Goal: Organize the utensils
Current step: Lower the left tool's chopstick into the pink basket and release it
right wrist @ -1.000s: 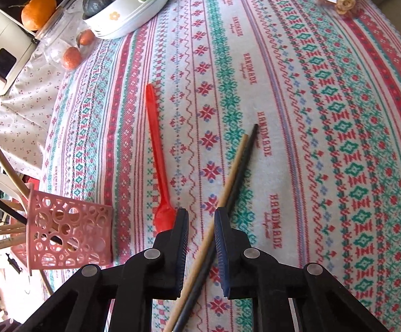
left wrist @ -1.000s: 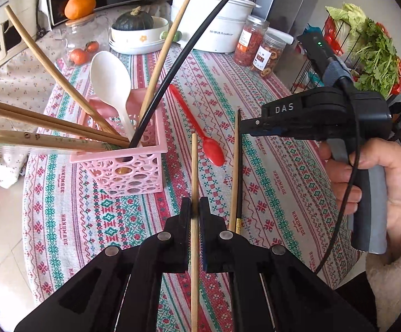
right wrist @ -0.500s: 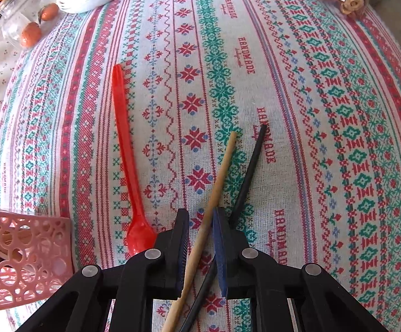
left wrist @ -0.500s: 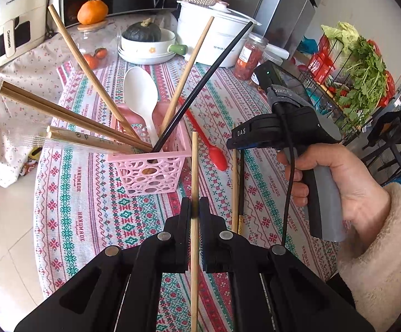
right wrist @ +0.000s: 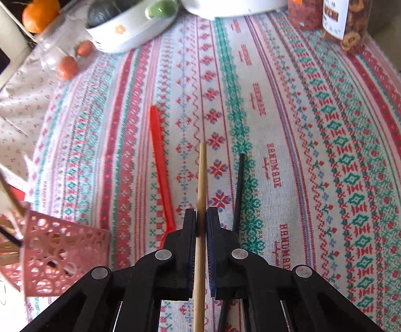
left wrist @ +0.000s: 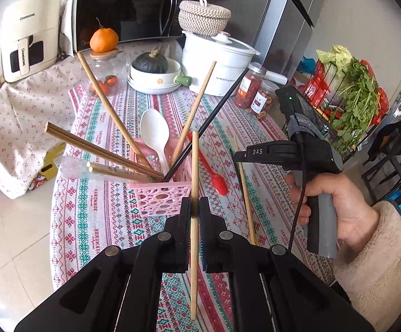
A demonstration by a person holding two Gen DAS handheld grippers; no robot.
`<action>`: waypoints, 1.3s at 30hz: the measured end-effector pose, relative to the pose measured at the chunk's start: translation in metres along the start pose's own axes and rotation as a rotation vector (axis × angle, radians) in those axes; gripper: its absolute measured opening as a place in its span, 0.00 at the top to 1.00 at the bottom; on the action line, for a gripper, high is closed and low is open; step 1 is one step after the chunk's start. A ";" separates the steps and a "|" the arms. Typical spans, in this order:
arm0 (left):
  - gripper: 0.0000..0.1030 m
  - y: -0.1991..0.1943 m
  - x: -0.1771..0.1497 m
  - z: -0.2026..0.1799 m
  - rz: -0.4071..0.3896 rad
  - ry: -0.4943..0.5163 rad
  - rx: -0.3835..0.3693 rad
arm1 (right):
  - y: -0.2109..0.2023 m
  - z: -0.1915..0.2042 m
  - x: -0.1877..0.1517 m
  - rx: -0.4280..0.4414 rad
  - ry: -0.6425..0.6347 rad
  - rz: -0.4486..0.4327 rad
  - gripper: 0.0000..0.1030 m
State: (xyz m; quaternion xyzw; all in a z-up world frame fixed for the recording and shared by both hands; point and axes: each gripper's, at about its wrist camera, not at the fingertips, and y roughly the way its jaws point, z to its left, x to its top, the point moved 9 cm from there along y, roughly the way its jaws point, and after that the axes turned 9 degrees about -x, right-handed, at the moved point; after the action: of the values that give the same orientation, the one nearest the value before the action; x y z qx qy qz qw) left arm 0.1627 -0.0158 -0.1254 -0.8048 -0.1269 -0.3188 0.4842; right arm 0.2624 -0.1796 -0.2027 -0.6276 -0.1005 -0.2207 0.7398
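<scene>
My left gripper (left wrist: 195, 202) is shut on a light wooden chopstick (left wrist: 195, 163), held above the table close to the pink basket (left wrist: 159, 196). In the basket stand a white spoon (left wrist: 155, 132), several wooden chopsticks and a black one. My right gripper (right wrist: 201, 213) is closing on another wooden chopstick (right wrist: 202, 177), with its pads pressing on it and its far end raised off the cloth. A black chopstick (right wrist: 239, 188) lies just right of it and a red spoon (right wrist: 159, 166) just left. The left wrist view shows the right gripper (left wrist: 236, 156) in a hand, beyond the red spoon (left wrist: 211, 171).
At the far side of the table stand a white pot (left wrist: 217, 58), two jars (left wrist: 251, 88), a bowl with a squash (left wrist: 156, 74) and a glass jar under an orange (left wrist: 103, 41). A vegetable rack (left wrist: 352, 96) and a black chair (left wrist: 394, 152) are to the right.
The right jaws closed on the wooden chopstick and raised it away from the black one. The left gripper rose with its chopstick, so more of the table and basket shows.
</scene>
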 end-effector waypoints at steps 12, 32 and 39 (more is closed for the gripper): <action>0.95 -0.083 0.057 -0.023 -0.321 0.044 0.009 | -0.135 0.025 -0.009 0.143 -0.106 -0.354 0.95; 0.95 -0.059 0.083 0.004 -0.404 0.079 0.160 | -0.180 0.032 0.001 0.215 -0.109 -0.454 0.95; 0.95 -0.028 0.076 0.014 -0.309 0.034 0.129 | -0.183 0.035 0.002 0.219 -0.108 -0.464 0.95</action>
State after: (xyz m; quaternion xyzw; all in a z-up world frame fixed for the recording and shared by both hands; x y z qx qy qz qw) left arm 0.2121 0.0024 -0.0623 -0.7376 -0.2609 -0.3942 0.4822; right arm 0.1860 -0.1672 -0.0337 -0.5149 -0.3044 -0.3382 0.7265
